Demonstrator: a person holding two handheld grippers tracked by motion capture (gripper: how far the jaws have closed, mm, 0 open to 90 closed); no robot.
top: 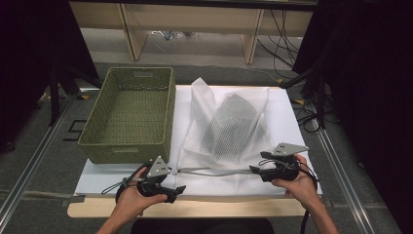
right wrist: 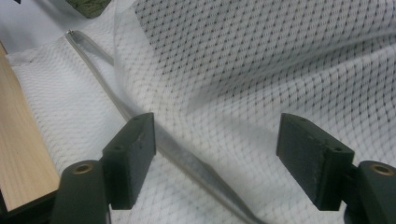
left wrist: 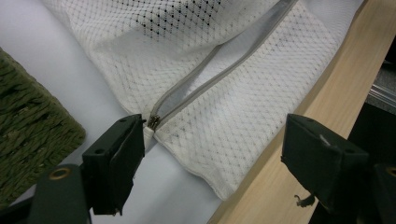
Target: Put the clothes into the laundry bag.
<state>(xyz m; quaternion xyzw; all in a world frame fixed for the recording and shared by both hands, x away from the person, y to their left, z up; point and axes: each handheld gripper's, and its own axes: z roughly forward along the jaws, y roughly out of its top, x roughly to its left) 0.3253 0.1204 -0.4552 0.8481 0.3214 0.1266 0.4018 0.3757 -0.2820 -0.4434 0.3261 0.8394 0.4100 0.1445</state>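
1. Two grippers at the table's near edge: left gripper with jaws apart, the zip pull just beside one pad.
2. Right gripper spread wide over the zip, nothing clamped.
3. One mesh bag lies mid-table.
4. One green basket sits at the far-left corner.

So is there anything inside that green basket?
No, the green basket in the high view shows just its bare woven floor and walls.
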